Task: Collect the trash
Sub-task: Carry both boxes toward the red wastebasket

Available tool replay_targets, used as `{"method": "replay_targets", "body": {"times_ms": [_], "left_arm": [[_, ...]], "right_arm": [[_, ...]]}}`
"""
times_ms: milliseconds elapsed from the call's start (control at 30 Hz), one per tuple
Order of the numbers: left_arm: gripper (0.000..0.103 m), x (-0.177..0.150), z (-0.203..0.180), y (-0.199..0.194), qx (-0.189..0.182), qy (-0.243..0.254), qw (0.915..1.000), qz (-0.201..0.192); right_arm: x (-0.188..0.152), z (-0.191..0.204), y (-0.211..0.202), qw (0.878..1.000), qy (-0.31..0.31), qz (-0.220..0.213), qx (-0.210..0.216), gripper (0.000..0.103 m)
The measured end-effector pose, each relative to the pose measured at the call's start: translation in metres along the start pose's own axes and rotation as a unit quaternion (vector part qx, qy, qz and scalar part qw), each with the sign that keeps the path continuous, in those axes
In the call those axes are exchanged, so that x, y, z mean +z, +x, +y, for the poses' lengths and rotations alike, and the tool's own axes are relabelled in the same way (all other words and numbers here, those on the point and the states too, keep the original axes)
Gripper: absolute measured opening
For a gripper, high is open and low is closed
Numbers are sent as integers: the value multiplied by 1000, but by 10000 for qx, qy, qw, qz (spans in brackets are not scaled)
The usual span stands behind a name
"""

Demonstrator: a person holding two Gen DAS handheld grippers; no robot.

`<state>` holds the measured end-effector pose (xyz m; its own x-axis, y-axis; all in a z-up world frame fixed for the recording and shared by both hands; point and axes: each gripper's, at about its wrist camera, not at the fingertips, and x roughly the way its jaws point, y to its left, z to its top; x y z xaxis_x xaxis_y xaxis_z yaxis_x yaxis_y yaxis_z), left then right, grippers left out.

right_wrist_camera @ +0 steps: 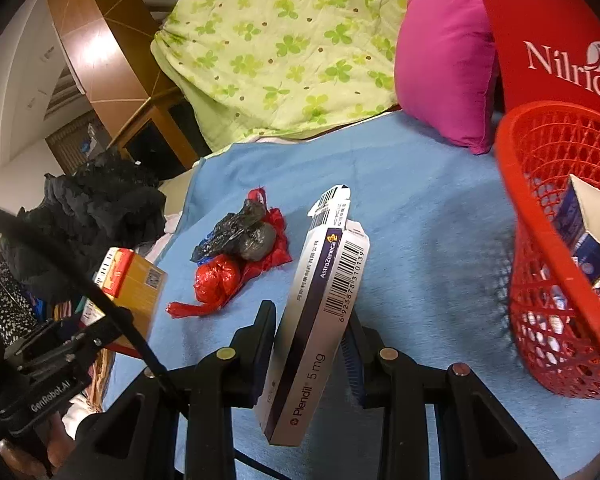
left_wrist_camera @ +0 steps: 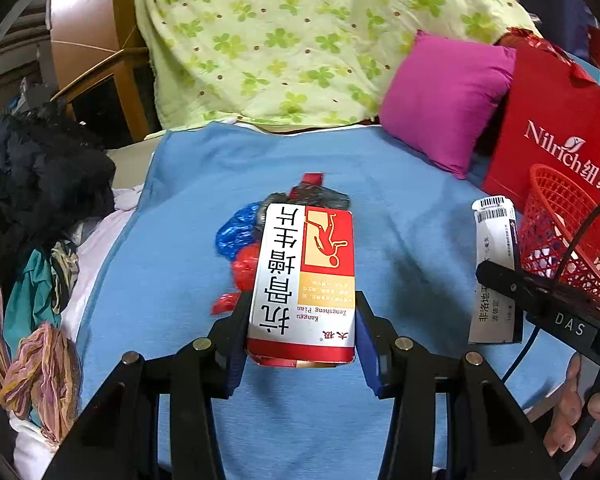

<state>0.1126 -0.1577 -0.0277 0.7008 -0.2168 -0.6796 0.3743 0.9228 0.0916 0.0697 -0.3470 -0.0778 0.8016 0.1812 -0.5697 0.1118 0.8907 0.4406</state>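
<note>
My left gripper point(left_wrist_camera: 302, 310) is shut on a red and white medicine box point(left_wrist_camera: 304, 280) held above the blue blanket point(left_wrist_camera: 400, 208); the box also shows at the left of the right wrist view point(right_wrist_camera: 134, 280). My right gripper point(right_wrist_camera: 310, 318) is shut on a white and purple Plendil box point(right_wrist_camera: 320, 320), also seen at the right of the left wrist view point(left_wrist_camera: 496, 272). A pile of crumpled red, black and blue plastic bags point(right_wrist_camera: 240, 256) lies on the blanket ahead of both grippers point(left_wrist_camera: 244, 240). A red mesh basket point(right_wrist_camera: 556, 248) holding boxes stands at the right point(left_wrist_camera: 560, 236).
A red Nilrich paper bag point(left_wrist_camera: 548, 128) stands behind the basket, next to a magenta cushion point(left_wrist_camera: 444, 104). A green clover quilt point(left_wrist_camera: 300, 40) is heaped at the back. Dark clothes point(left_wrist_camera: 40, 176) and scarves point(left_wrist_camera: 40, 360) are piled along the left.
</note>
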Motion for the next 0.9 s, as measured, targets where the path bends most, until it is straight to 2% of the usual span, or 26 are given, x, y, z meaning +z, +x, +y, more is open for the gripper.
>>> {"method": "replay_targets", "body": {"times_ms": [300, 633, 900], "left_arm": [[49, 6, -20, -10, 21, 135, 9998, -109], [49, 10, -37, -24, 69, 314, 9989, -330], [49, 13, -51, -30, 50, 459, 9981, -411]], "right_arm": [[1, -4, -27, 9994, -52, -329, 57, 34], [1, -12, -37, 9991, -26, -433, -21, 34], [1, -14, -51, 9974, -126, -704, -124, 34]]}}
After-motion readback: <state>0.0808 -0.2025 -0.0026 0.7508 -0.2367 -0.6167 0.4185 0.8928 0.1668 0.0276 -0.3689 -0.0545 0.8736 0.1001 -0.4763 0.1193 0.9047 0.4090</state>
